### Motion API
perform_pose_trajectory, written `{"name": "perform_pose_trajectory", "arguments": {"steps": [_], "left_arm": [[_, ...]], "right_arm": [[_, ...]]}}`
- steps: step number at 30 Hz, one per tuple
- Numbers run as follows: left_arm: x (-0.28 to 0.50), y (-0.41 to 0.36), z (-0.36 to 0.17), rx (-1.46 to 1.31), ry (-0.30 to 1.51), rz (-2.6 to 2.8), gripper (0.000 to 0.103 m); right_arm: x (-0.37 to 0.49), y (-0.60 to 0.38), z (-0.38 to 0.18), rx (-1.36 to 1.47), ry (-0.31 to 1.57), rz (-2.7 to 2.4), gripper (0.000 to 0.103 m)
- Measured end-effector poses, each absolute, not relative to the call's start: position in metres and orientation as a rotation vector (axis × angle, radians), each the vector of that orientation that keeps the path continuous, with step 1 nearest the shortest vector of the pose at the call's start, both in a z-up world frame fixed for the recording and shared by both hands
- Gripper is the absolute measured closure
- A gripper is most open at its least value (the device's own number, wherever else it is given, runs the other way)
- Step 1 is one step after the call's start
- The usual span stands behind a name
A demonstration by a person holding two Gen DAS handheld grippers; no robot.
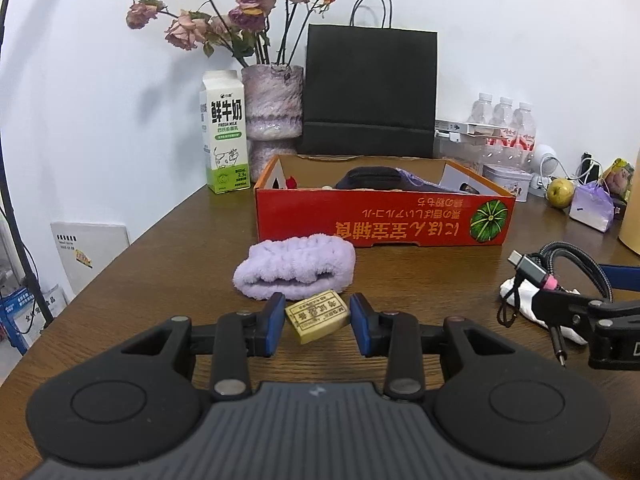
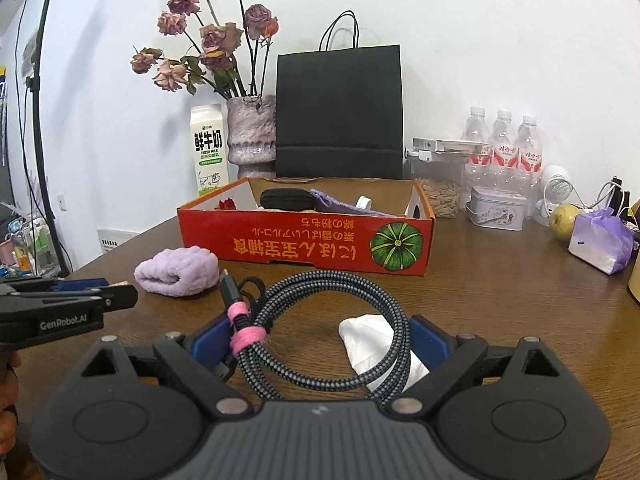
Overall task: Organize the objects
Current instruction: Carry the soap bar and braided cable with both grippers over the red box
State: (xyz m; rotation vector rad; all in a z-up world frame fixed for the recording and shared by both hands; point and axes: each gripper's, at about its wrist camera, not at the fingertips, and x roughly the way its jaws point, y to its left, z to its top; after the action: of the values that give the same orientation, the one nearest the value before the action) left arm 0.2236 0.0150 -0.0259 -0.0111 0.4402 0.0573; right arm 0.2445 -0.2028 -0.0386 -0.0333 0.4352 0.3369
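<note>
My left gripper (image 1: 318, 322) is shut on a small yellowish block (image 1: 316, 314) with a printed label, its blue pads (image 1: 276, 326) pressing both sides just above the wooden table (image 1: 160, 280). A rolled lilac towel (image 1: 294, 266) lies right behind it. My right gripper (image 2: 320, 336) is shut wide on a coiled braided cable (image 2: 340, 320) tied with a pink band (image 2: 246, 336); the coil hangs over a crumpled white tissue (image 2: 360, 340). The red cardboard box (image 2: 304, 242) stands beyond, holding a black pouch (image 2: 286, 198) and purple cloth. In the left wrist view the right gripper (image 1: 592, 320) and cable (image 1: 560, 260) show at right.
Against the wall stand a milk carton (image 1: 224, 132), a vase of dried roses (image 1: 272, 108) and a black paper bag (image 1: 370, 92). Water bottles (image 2: 504, 140), a tin (image 2: 496, 206), a pear (image 2: 562, 220) and a purple pouch (image 2: 600, 240) crowd the right. The table's edge runs along the left.
</note>
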Motion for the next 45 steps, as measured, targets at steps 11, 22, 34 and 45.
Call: {"name": "perform_pose_trajectory", "arguments": {"steps": [11, 22, 34, 45], "left_arm": [[0.231, -0.002, 0.007, 0.01, 0.373, 0.063, 0.067], [0.268, -0.016, 0.031, -0.002, 0.331, 0.061, 0.067], [0.318, -0.01, 0.048, -0.076, 0.303, 0.07, 0.067], [0.363, -0.004, 0.047, -0.092, 0.313, 0.069, 0.067]], "right_arm": [[0.249, -0.208, -0.016, 0.0, 0.404, 0.381, 0.01], [0.283, -0.201, 0.01, -0.028, 0.367, 0.37, 0.01], [0.331, -0.19, 0.023, -0.005, 0.333, 0.359, 0.01], [0.377, -0.178, 0.024, 0.008, 0.339, 0.352, 0.01]]}}
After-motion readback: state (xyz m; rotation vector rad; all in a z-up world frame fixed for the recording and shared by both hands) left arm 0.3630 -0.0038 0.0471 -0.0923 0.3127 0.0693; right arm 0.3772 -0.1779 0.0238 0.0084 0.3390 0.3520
